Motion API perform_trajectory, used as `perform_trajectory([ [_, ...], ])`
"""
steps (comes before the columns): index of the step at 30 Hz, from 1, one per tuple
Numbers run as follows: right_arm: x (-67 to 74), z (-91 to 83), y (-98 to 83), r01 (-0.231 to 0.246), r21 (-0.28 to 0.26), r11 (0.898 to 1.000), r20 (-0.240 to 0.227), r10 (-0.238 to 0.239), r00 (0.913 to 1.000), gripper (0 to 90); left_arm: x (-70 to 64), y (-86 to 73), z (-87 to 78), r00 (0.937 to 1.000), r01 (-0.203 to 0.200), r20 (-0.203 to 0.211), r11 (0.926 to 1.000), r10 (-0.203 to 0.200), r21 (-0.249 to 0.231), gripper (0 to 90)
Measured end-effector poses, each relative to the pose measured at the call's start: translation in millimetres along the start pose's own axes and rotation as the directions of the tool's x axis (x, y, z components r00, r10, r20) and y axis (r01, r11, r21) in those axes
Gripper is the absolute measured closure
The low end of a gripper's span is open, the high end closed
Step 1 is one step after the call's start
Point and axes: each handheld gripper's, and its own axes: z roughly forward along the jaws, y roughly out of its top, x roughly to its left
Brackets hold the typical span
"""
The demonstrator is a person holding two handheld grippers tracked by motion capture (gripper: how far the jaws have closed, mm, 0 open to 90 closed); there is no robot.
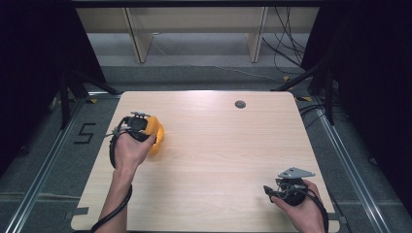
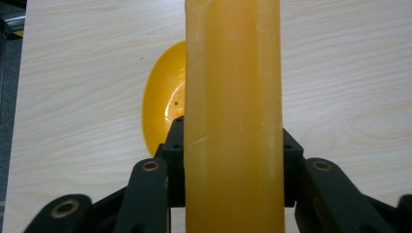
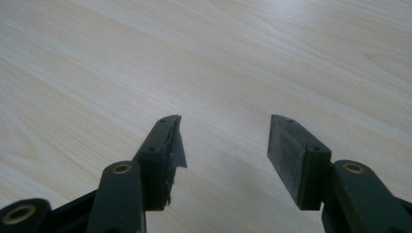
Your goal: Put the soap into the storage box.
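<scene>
Left claw (image 1: 151,132) clamped on yellow cup (image 2: 233,116) near table's (image 1: 218,145) left edge; right claw (image 3: 223,141) apart, idle. Smooth wall could slip free.

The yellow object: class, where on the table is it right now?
The yellow object is at the table's left side in the high view, clamped in the left gripper, just above the wood.

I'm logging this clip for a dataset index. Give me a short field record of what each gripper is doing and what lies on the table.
surface: light wooden table
left gripper: shut on an orange cylinder, held between its fingers
under the cylinder: a yellow rounded thing on the table; what it is cannot be told
right gripper: open, nothing between its fingers, above bare wood near the table's front right corner
table mark: small dark round spot near the far edge
</scene>
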Motion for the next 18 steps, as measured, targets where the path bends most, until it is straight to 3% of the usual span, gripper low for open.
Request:
perform_trajectory([
  [7,-0.2,0.2,0.0,-0.004,0.003,1.0,-0.008,0.004,1.0,46.3,3.8,4.2,9.3,0.9997,-0.023,-0.011,0.9996,0.023,0.016,60.5],
  [18,-0.1,0.1,-0.1,-0.006,0.002,1.0,-0.008,0.006,1.0,46.3,11.0,11.1,23.7,0.9987,-0.051,0.009,0.9973,0.051,0.052,60.5],
])
